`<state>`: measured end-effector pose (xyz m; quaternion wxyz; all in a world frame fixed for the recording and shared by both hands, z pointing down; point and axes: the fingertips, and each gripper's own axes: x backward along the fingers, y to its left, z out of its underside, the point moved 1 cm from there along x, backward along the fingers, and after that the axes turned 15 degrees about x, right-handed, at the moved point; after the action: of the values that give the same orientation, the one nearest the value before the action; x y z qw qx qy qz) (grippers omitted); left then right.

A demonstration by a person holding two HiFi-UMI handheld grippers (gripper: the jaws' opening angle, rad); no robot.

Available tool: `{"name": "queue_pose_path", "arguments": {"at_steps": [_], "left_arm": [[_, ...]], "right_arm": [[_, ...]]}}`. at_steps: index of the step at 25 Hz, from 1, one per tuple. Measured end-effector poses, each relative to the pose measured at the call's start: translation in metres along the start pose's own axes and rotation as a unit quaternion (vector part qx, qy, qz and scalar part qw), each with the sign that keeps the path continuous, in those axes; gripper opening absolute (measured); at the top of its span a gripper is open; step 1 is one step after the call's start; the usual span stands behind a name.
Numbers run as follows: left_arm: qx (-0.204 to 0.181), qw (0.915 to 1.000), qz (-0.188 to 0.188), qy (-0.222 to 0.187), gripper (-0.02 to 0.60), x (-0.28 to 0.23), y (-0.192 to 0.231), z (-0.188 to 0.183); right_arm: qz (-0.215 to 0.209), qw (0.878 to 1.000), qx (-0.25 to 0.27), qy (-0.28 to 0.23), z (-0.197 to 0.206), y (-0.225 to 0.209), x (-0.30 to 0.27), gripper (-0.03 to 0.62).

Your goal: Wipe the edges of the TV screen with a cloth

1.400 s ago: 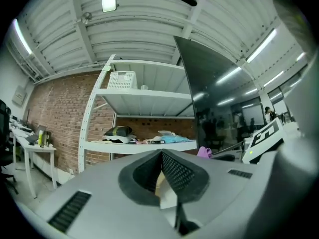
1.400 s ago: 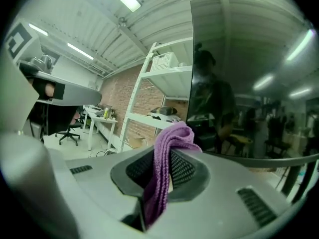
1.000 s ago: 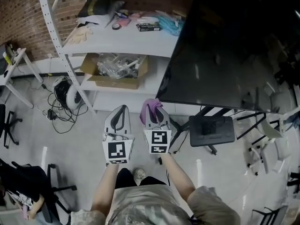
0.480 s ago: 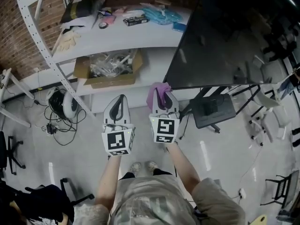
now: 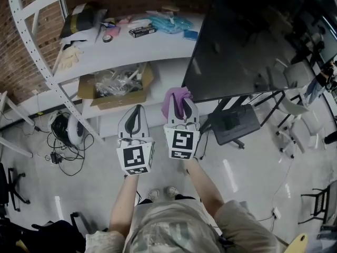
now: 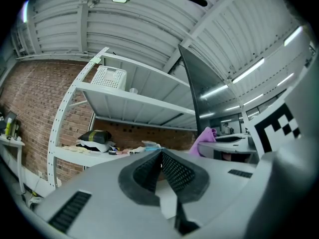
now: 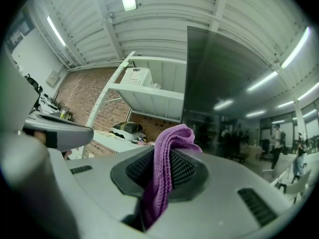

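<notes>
The right claw (image 5: 182, 103) is pinched on a purple cloth (image 7: 167, 169). The cloth is a knitted, ribbed fabric folded into a thick band. It runs up between the two dark, dimpled pads, stands out past the tips in a rounded loop, and droops over to the right side. Its lower end trails back down between the jaws toward the claw's body.

Just ahead of this claw and to its right rises the TV screen (image 5: 253, 36), dark and glossy, with long ceiling lights mirrored in it. Its lower left corner lies right at the cloth's tip. From the head view the two seem to meet, though whether the cloth really touches the edge cannot be told. The screen's black stand (image 5: 231, 124) sits on the floor to the right of the claw.

The left claw (image 5: 138, 110) is held just to the left of the right one, level with it and apart from it. Its jaws are pressed together with nothing between them. Ahead of it and to its left, a cardboard box (image 5: 111, 91) of clear bags rests on a white shelf (image 5: 158, 78).
</notes>
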<state>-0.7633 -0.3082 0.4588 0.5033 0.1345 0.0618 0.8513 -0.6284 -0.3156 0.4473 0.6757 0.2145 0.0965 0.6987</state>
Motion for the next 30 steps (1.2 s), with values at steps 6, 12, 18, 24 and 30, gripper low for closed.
{"name": "queue_pose_path", "arguments": {"at_steps": [6,12,18,24,30], "left_arm": [[-0.006,0.9999,0.007,0.006,0.015,-0.013,-0.006,-0.021],[-0.018,0.9990,0.034,-0.024,0.015,-0.028,-0.023,-0.057],[-0.026,0.9967,0.053,-0.056,0.015,-0.046,-0.039,-0.112],[-0.034,0.9951,0.064,-0.067,0.015,-0.061,-0.056,-0.162],[-0.053,0.9885,0.100,-0.101,0.015,-0.066,-0.088,-0.199]], "right_arm": [[0.021,0.999,0.039,-0.029,-0.038,-0.015,0.000,0.063],[0.041,0.995,0.054,-0.071,-0.091,-0.039,-0.004,0.063],[0.031,0.995,0.034,-0.089,-0.143,-0.068,-0.011,0.063],[0.040,0.991,0.058,-0.115,-0.194,-0.091,-0.017,0.063],[0.050,0.985,0.088,-0.143,-0.240,-0.111,-0.022,0.063]]}}
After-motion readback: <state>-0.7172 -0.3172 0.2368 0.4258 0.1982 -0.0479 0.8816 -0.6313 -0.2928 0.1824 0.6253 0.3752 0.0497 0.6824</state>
